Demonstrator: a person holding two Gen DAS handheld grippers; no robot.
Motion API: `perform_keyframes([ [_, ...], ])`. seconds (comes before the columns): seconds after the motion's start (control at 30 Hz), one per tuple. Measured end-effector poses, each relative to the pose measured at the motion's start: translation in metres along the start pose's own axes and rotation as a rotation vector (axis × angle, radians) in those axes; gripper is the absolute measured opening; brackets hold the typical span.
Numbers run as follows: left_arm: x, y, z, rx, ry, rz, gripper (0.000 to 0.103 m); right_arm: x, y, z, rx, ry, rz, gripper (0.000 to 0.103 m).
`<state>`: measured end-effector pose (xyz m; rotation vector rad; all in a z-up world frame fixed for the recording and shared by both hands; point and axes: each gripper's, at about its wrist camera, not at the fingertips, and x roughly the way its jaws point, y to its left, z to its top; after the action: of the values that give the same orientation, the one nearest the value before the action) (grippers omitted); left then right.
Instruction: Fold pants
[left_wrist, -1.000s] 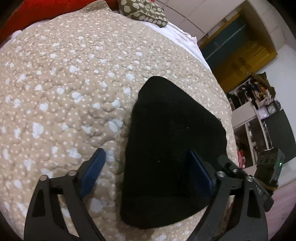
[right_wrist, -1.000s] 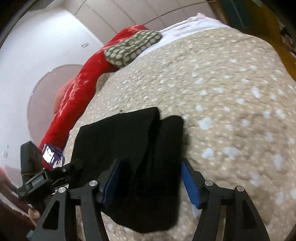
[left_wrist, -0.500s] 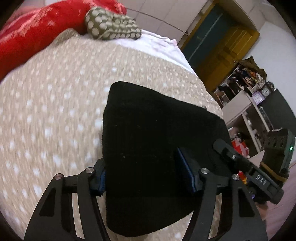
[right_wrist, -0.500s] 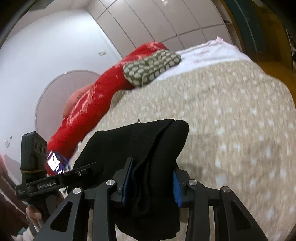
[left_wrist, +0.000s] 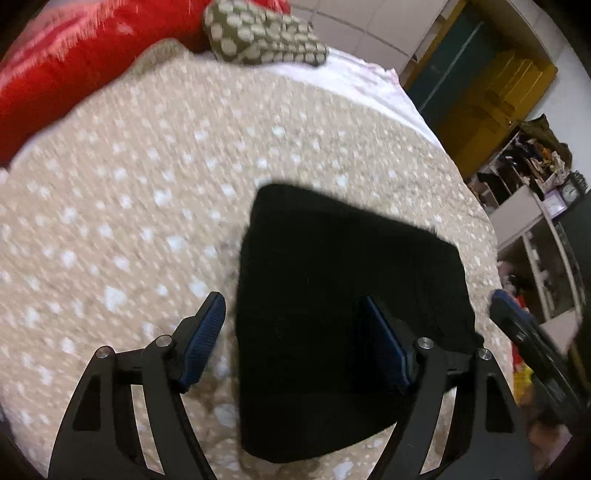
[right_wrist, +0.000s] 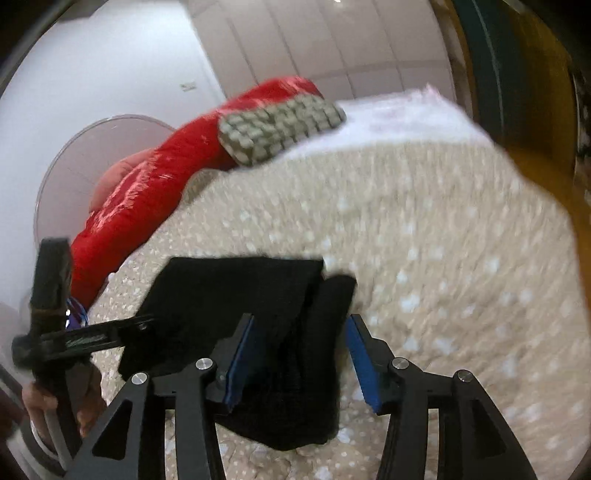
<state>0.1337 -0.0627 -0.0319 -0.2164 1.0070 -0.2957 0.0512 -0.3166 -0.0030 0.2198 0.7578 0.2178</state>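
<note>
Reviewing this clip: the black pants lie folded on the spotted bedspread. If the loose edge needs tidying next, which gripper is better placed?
Probably the right gripper: its open jaws straddle the pants' uneven, offset edge. The left gripper straddles the pants' smooth side.

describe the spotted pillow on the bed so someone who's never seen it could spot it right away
Start at the wide beige quilted bedspread with white flecks and follow it to its far end. Against the shiny red bolster lies the small olive-green pillow with pale round dots. Nothing else there has large, regular dots, unlike the plain black folded pants.
</note>
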Motion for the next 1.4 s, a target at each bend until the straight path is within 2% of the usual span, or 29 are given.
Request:
perform_keyframes([
  [0.1,0.001,-0.001,0.007,0.003,-0.020,0.021,0.078,-0.004,0.019,0.008,-0.073,0.006,0.037,0.046],
  [0.2,0.016,-0.001,0.014,0.004,-0.005,0.051,0.078,0.009,0.035,0.008,-0.134,0.041,0.026,0.044],
  [0.27,0.023,-0.001,0.015,0.009,0.019,0.055,0.080,0.023,0.039,0.001,-0.171,0.085,-0.010,0.043],
  [0.37,0.027,-0.003,0.015,0.020,0.018,0.071,0.082,0.045,0.033,-0.011,-0.159,0.151,-0.057,0.043],
  [0.5,0.029,-0.009,0.016,0.030,0.011,0.087,0.083,0.049,0.025,-0.012,-0.116,0.129,-0.040,0.043],
  [0.67,0.026,-0.008,0.012,0.029,0.005,0.094,0.082,0.022,0.035,-0.009,-0.140,0.104,-0.064,0.043],
  [0.8,0.020,-0.009,0.006,0.018,-0.003,0.089,0.082,0.026,0.036,-0.029,-0.131,0.121,-0.100,0.044],
  [0.83,0.017,-0.009,0.004,0.018,-0.006,0.095,0.082,0.027,0.036,-0.031,-0.136,0.093,-0.108,0.043],
  [0.93,0.000,-0.014,-0.006,0.038,-0.040,0.117,0.082,0.018,0.040,-0.028,-0.127,0.085,-0.113,0.043],
  [1.03,-0.017,-0.018,-0.016,0.053,-0.072,0.138,0.082,-0.005,0.044,-0.025,-0.113,0.037,-0.111,0.043],
  [1.13,-0.031,-0.023,-0.030,0.075,-0.094,0.160,0.082,-0.019,0.048,-0.029,-0.107,-0.002,-0.162,0.044],
  [1.27,-0.047,-0.027,-0.048,0.105,-0.114,0.198,0.082,-0.028,0.053,-0.036,-0.100,-0.001,-0.181,0.044],
  [1.4,-0.064,-0.025,-0.063,0.089,-0.147,0.206,0.082,-0.036,0.059,-0.040,-0.080,-0.012,-0.176,0.044],
])
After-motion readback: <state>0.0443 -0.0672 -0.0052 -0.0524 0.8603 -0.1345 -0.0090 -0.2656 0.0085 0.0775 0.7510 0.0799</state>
